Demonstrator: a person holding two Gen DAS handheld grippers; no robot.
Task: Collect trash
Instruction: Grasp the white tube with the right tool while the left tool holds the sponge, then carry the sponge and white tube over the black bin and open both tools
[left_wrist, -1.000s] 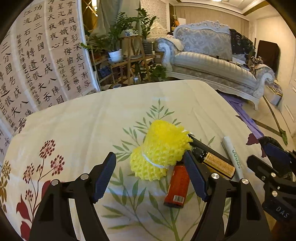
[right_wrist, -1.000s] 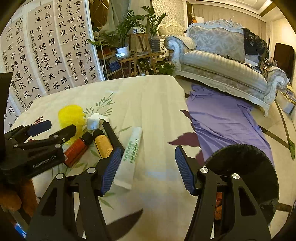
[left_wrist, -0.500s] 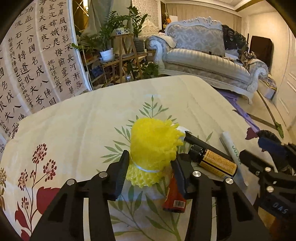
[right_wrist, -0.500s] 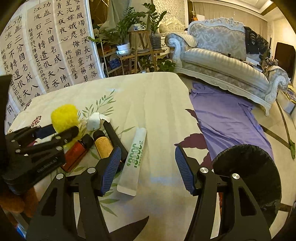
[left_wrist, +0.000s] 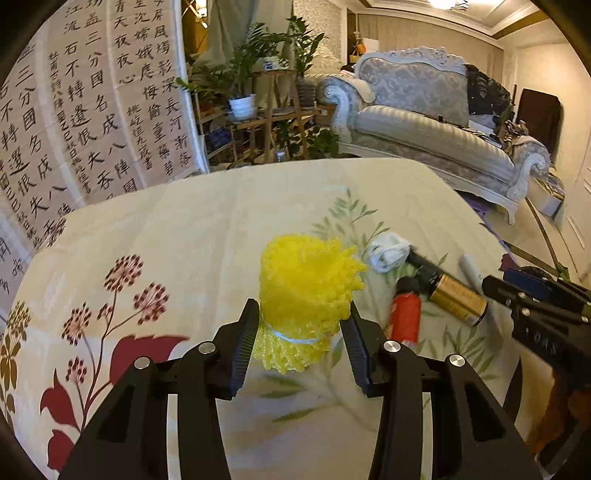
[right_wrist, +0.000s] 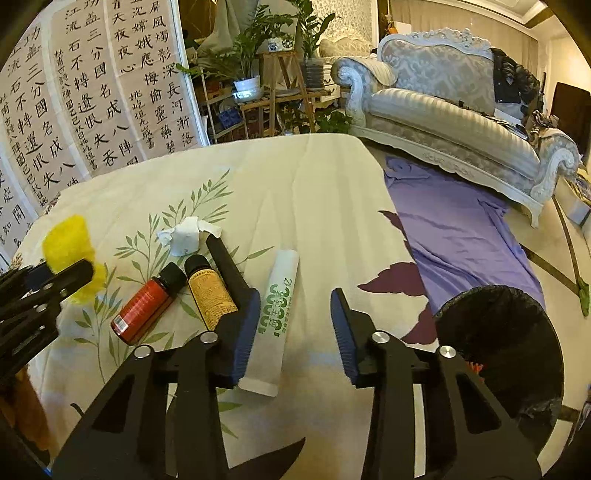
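My left gripper (left_wrist: 302, 306) is shut on a yellow foam fruit net (left_wrist: 306, 280), with both pads pressing its lower part just above the tablecloth. In the right wrist view the net (right_wrist: 68, 243) shows at far left behind the left gripper (right_wrist: 44, 291). My right gripper (right_wrist: 294, 299) hovers over a white packet with green print (right_wrist: 279, 314). Its jaws are closing with the packet between them, and the right pad is still clear of it. A crumpled white paper (right_wrist: 184, 238), a red bottle (right_wrist: 144, 310), an amber bottle (right_wrist: 210, 291) and a black stick (right_wrist: 225, 266) lie beside it.
A floral tablecloth (right_wrist: 314, 206) covers the table. A black bin (right_wrist: 498, 350) stands off the table's right edge, with purple cloth (right_wrist: 454, 229) on the floor behind it. A calligraphy screen (left_wrist: 74, 110), potted plants and a sofa (left_wrist: 424, 125) stand beyond.
The left jaws closed onto the yellow net and carried it left, away from the bottles. The right jaws have narrowed around the white packet.
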